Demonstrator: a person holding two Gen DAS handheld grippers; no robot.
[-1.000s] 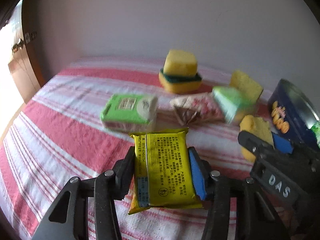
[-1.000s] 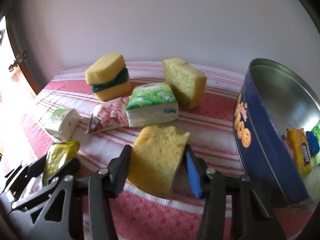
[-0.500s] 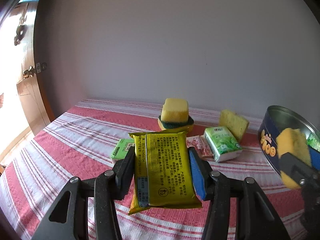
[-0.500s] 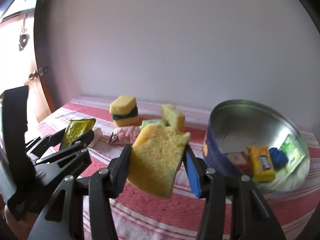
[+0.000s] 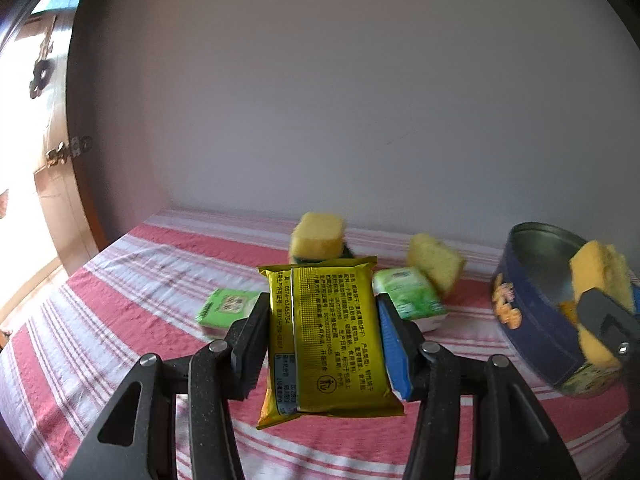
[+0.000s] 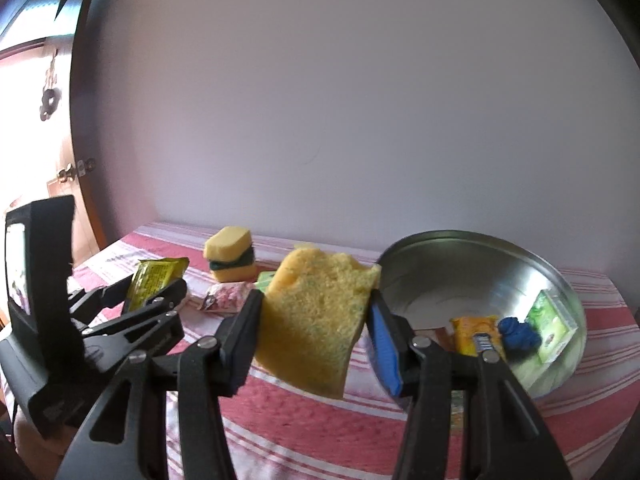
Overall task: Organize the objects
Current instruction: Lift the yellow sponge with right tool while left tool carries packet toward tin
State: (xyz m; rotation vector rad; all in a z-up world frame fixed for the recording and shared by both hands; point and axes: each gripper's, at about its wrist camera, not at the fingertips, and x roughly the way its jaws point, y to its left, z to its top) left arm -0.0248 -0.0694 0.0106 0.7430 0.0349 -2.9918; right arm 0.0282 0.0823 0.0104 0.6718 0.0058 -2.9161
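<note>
The table (image 5: 120, 280), covered in a red and white striped cloth, fills the lower half of both views. At 3 o'clock on it stands the round blue tin (image 6: 480, 256), open and tipped toward the right wrist camera; inside lie an orange packet (image 6: 474, 334), a blue bundle (image 6: 518, 334) and a green box (image 6: 554, 326).

The right gripper (image 6: 316, 320) is clamped on a ragged yellow sponge (image 6: 316, 316), held in the air just at the tin's 9 o'clock rim; in the left wrist view that sponge hangs over the tin's opening.

The left gripper (image 5: 322, 332) is closed on a yellow packet (image 5: 328, 340), held upright above the cloth, its printed back facing the camera.

Farther back on the table, around 12 o'clock from the left gripper, sit a stacked yellow and green sponge (image 5: 318, 236), a second yellow sponge (image 5: 434, 264) tilted on edge, and a green tissue pack (image 5: 408, 298) just beside it. A smaller green pack (image 5: 228, 308) lies at 10 o'clock. A pink floral packet (image 6: 228, 296) lies in front of the stacked sponge in the right wrist view.
</note>
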